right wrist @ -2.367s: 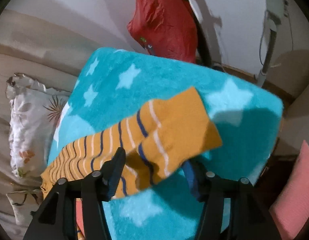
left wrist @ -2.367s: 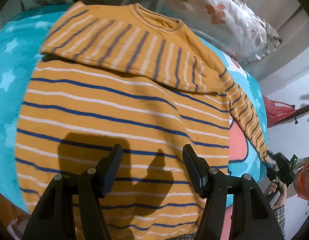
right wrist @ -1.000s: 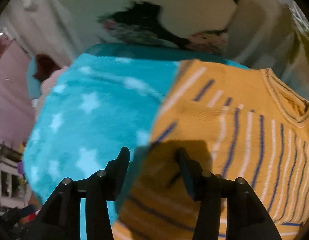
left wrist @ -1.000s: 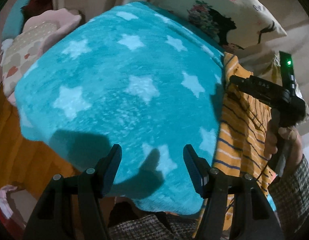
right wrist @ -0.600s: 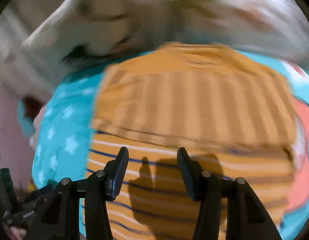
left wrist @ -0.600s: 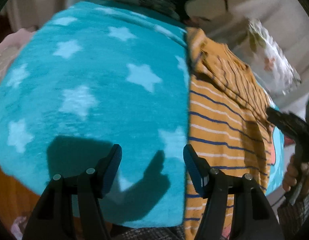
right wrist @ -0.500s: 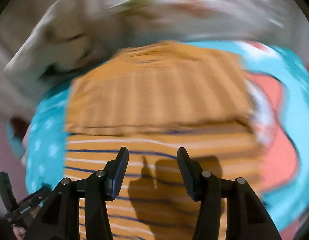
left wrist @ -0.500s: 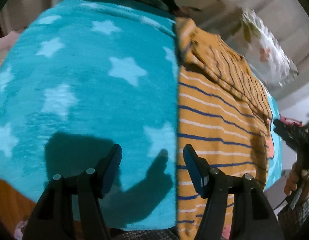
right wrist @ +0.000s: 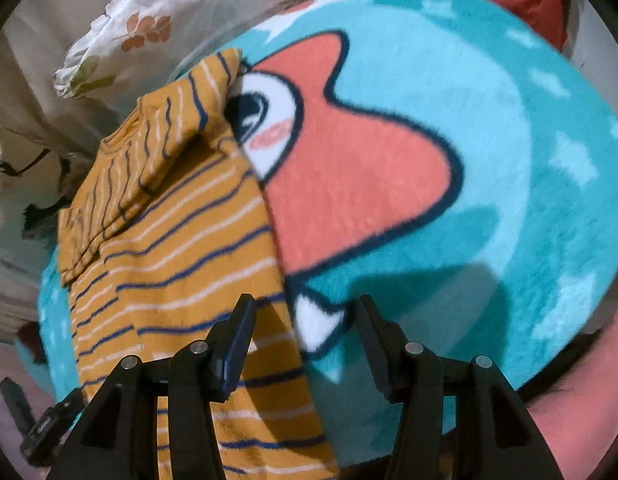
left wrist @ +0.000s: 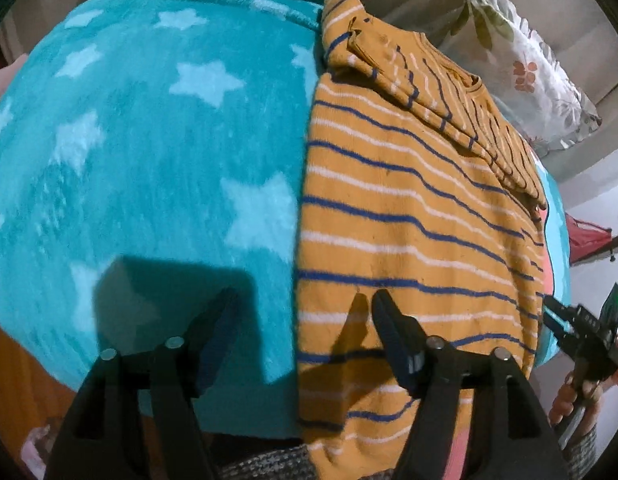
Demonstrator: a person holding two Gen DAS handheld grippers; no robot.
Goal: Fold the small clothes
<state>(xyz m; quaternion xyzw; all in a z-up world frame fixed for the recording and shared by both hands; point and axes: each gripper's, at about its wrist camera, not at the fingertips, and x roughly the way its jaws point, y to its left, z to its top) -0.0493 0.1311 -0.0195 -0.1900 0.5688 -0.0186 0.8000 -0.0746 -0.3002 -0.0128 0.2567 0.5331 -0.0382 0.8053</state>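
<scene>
A small orange sweater (left wrist: 409, 216) with blue and white stripes lies flat on a teal star blanket (left wrist: 149, 152), both sleeves folded across its chest. My left gripper (left wrist: 305, 312) hovers over the sweater's left edge near the hem, jaws opening, nothing between them. In the right wrist view the same sweater (right wrist: 181, 248) fills the left side, and my right gripper (right wrist: 305, 320) hangs open above its right edge, where the blanket's coral cartoon figure (right wrist: 349, 176) begins. The right gripper (left wrist: 581, 336) also shows at the far right of the left wrist view, held by a hand.
Floral pillows (left wrist: 521, 64) lie beyond the sweater's collar. The blanket (right wrist: 529, 160) stretches wide to the right of the sweater. A red bag (right wrist: 537, 4) hangs at the back right. A pink cushion (right wrist: 581, 392) sits below the blanket's near edge.
Both grippers swung from the sweater's collar end to its hem side. The left moved right onto the sweater's left edge; the right swept across the sweater to its right edge. The sleeves stay folded.
</scene>
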